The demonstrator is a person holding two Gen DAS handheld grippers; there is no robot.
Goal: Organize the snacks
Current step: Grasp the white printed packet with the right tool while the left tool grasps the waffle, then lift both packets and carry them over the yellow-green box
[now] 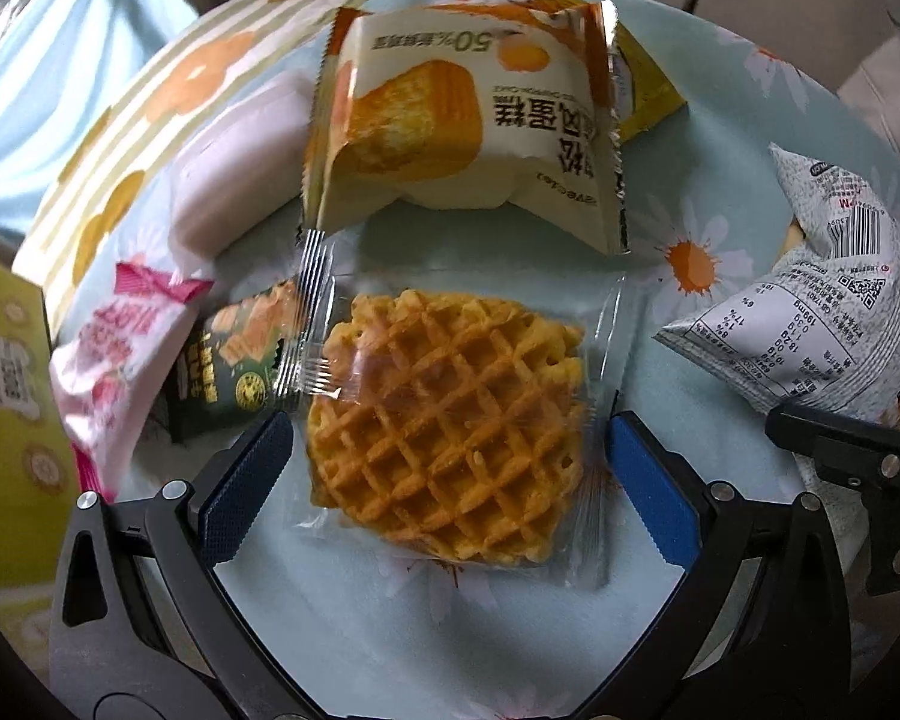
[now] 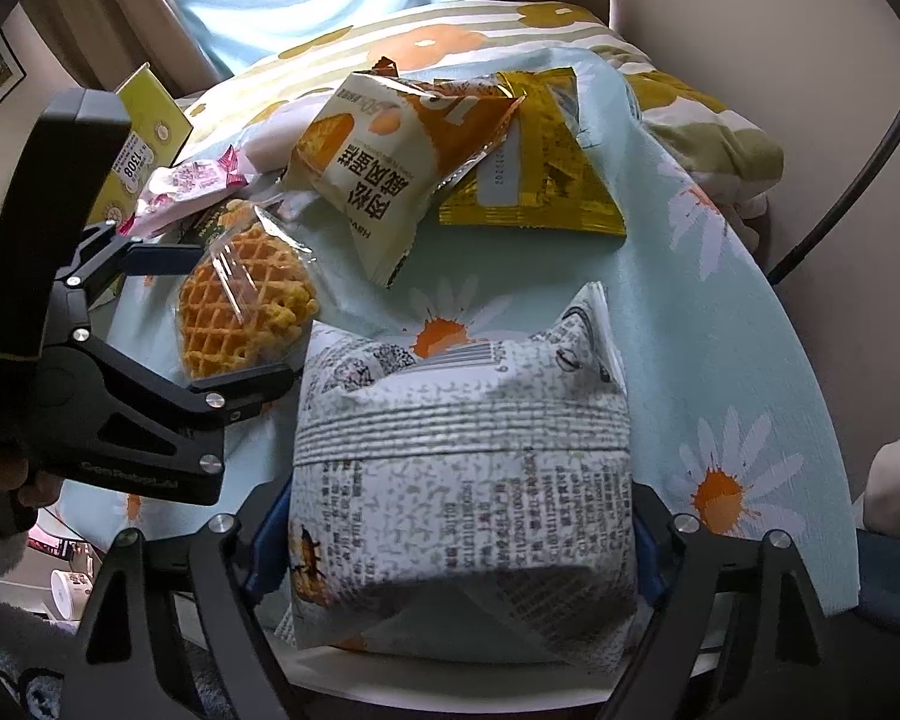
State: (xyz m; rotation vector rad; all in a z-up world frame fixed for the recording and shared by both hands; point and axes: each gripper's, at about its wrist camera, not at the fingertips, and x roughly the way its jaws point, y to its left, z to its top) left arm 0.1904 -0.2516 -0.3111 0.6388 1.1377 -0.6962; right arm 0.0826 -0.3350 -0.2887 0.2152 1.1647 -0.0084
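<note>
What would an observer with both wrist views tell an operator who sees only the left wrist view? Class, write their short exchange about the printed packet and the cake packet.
Operator: Does the right hand-held gripper have the printed packet?
Observer: Yes. The packet fills the gap, with both pads against its sides.
Operator: What lies behind the cake packet?
Observer: A flat yellow foil packet; the cake packet leans over its left part.
</note>
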